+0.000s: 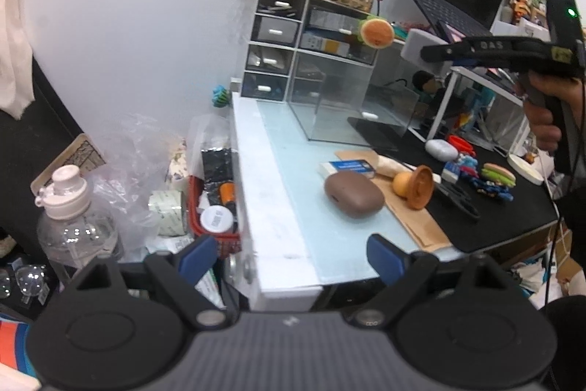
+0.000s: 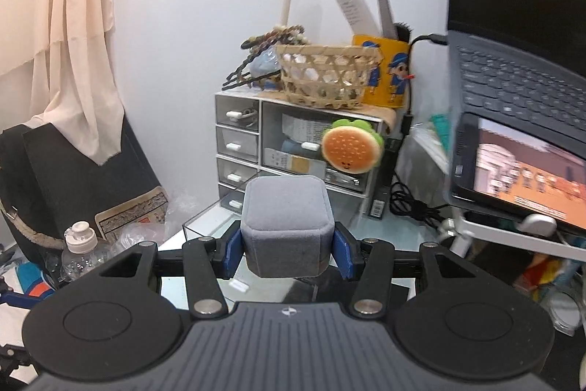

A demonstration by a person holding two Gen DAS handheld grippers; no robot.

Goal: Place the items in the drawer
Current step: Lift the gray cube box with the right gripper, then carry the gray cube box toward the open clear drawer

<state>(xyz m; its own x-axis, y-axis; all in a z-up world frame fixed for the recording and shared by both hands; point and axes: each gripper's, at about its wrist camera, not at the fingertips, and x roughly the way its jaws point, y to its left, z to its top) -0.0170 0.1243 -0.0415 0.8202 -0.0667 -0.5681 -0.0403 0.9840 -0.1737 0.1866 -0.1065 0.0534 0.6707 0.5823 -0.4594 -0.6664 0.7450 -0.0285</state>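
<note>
Grey velvet box (image 2: 287, 226) is off the tabletop, pinched by its 2 side walls between the blue pads (image 2: 344, 253) of the right gripper (image 2: 287, 253). Side grip keeps it upright, lid up, so it can go down flat. In the left wrist view the same box (image 1: 417, 43) hangs high, above and to the right of the pulled-out clear drawer (image 1: 351, 109).

The drawer belongs to the white organizer (image 1: 285, 39) at the back and sticks out over the pale glass tabletop (image 1: 293, 171). Its visible floor looks bare, though glare makes that uncertain. Judgement: box is in transit toward the drawer and needs to come down inside its clear walls before release.

Left gripper (image 1: 291, 253): jaws spread wide, holding nothing, parked low at the near tabletop edge, clear of the drop path.

Other loose items sit on the tabletop: brown case (image 1: 353, 195), orange wooden piece (image 1: 415, 185), grey pebble-like case (image 1: 441, 149), burger toy (image 1: 498, 174).

View differences:
- Left wrist view: whole drawer, the loose items, the hand (image 1: 549, 120) on the right gripper's handle.
- Right wrist view: pad contact on the box close up; of the drawer only the left rim (image 2: 205, 218), rest hidden behind box. Also a hanging burger charm (image 2: 351, 147) just past the box, a possible snag.
</note>
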